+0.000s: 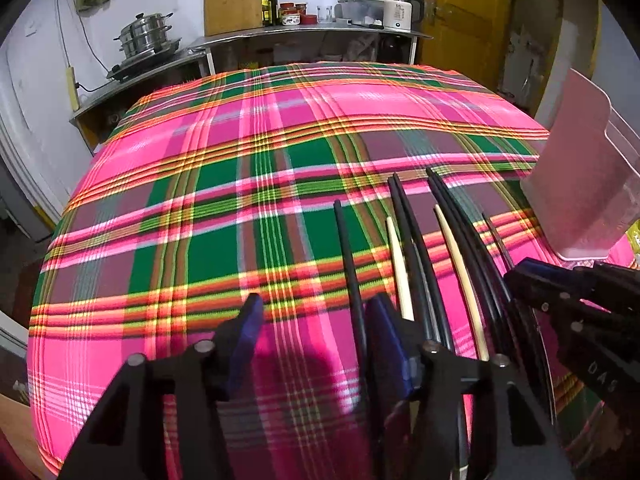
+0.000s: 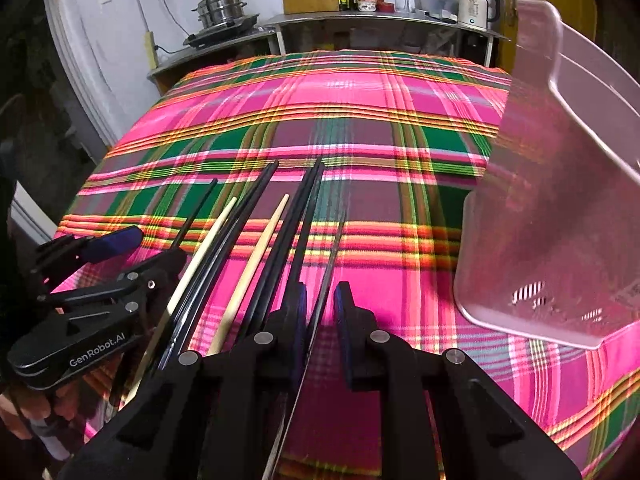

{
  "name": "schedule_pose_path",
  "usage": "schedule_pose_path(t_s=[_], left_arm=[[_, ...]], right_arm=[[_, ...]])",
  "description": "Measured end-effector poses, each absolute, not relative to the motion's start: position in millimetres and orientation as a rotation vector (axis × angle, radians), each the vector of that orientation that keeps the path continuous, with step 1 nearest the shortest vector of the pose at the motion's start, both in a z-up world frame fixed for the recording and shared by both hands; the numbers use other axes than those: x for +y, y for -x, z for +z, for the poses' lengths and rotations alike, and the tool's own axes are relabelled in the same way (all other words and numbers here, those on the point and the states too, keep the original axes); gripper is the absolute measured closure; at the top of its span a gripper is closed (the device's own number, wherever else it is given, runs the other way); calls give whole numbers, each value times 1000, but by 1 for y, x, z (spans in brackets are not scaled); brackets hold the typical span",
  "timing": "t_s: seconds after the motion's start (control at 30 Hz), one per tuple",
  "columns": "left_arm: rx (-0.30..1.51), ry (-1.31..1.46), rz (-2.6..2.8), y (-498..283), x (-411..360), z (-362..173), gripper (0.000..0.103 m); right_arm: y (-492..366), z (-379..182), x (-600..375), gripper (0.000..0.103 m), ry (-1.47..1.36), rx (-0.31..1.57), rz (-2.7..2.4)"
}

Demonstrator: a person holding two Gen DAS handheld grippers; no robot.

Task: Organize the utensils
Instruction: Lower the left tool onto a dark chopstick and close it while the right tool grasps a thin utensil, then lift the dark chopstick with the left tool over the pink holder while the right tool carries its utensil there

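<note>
Several black chopsticks (image 1: 416,240) and two pale wooden chopsticks (image 1: 400,268) lie fanned out on the plaid cloth (image 1: 240,184). My left gripper (image 1: 316,308) is open. One black chopstick (image 1: 348,264) runs between its fingers, close to the right blue pad (image 1: 388,340) and far from the left pad. In the right wrist view the right gripper (image 2: 320,292) is narrowly open. A thin grey chopstick (image 2: 334,240) passes through the gap, and neither pad presses on it. The black chopsticks (image 2: 288,224) and wooden chopsticks (image 2: 260,252) lie to its left, beside the left gripper (image 2: 156,246).
A translucent pink holder (image 2: 552,220) with a slotted bottom stands at the right on the cloth, also seen as the pink holder (image 1: 580,184). At the back are metal shelves (image 1: 304,32) with pots, bottles and a kettle. A hand (image 2: 24,412) grips the left tool.
</note>
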State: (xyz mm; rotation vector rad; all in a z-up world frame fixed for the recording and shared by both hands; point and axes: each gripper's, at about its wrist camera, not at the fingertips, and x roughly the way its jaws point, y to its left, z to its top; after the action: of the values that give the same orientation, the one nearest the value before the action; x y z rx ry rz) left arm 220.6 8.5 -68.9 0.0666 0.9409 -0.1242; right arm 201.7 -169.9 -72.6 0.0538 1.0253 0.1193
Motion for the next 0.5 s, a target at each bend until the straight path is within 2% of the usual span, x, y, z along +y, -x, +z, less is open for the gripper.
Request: schedule_pose_path(t_s=[0.13, 0.2, 0.5], left_arm=[[942, -82, -130, -225, 4, -67, 86], [946, -90, -141, -226, 1, -66, 93], [929, 2, -161, -212, 17, -48, 97]], right_arm=[[-211, -74, -165, 95, -48, 1036, 113], [-211, -74, -167, 97, -62, 1041, 121], [-197, -49, -172, 98, -93, 992, 175]])
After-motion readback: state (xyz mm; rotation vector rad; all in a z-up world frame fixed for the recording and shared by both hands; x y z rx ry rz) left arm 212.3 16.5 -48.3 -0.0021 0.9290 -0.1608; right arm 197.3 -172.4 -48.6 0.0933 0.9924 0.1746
